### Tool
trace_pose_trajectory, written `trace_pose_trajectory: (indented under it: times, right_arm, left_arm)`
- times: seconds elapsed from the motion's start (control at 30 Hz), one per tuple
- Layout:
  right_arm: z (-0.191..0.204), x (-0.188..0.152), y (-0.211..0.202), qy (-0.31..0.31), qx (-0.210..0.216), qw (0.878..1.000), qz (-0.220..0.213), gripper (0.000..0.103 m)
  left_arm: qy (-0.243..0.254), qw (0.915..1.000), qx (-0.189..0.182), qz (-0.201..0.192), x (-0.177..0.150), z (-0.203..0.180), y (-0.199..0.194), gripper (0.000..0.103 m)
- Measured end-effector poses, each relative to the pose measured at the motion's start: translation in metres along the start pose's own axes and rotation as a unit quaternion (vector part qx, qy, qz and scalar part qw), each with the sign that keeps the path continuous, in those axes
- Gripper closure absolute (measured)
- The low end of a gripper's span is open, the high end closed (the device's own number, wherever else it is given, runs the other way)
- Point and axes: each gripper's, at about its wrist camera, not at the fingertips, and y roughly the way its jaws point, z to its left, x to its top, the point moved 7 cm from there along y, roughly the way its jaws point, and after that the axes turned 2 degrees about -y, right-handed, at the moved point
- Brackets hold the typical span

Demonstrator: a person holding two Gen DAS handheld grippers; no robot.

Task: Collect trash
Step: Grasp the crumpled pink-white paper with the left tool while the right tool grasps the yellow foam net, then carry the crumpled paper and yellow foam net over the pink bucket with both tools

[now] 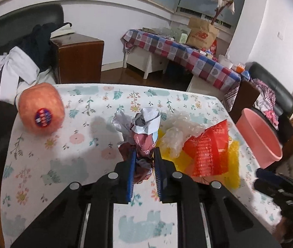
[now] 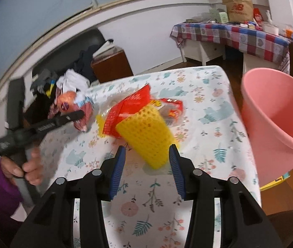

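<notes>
My left gripper (image 1: pixel 144 152) is shut on a crumpled red and white paper wrapper (image 1: pixel 144 132) above the floral table (image 1: pixel 63 161). Beside it lie clear crumpled plastic (image 1: pixel 179 130), a red mesh net (image 1: pixel 208 150) and a yellow foam net (image 1: pixel 234 161). My right gripper (image 2: pixel 147 152) is open, its jaws on either side of the yellow foam net (image 2: pixel 146 136), not closed on it. The left gripper (image 2: pixel 78 114) shows at the left in the right wrist view, holding the wrapper (image 2: pixel 84 119). A pink bin (image 2: pixel 276 119) stands at the table's right edge; it also shows in the left wrist view (image 1: pixel 258 136).
A pomelo in orange foam netting (image 1: pixel 42 111) sits at the table's far left. A chair with clothes (image 1: pixel 22 66) stands behind the table. A checked-cloth table (image 1: pixel 183 53) with a paper bag lies further back. A dark sofa (image 1: pixel 274 88) is at the right.
</notes>
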Motion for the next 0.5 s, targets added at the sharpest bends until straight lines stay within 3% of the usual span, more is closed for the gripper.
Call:
trace_pose_trajectory:
  times: [0.2,0.4,0.5]
  right_arm:
    - [0.016,0.005,0.021,-0.059,-0.051,0.997,0.018,0.059]
    - [0.010,0.004,0.037,-0.050,-0.064,0.995,0.060,0.060]
    - [0.004,0.005,0.035,-0.032,-0.063,0.996,0.054,0.081]
  left_arm:
    - [-0.023,0.9997,-0.011,0.001,-0.007,0.010,-0.014,0.087]
    - [-0.028,0.9994,-0.019,-0.002,-0.010,0.012,-0.022,0.087]
    - [-0.027,0.9994,-0.023,-0.004,-0.010,0.011,-0.025,0.087]
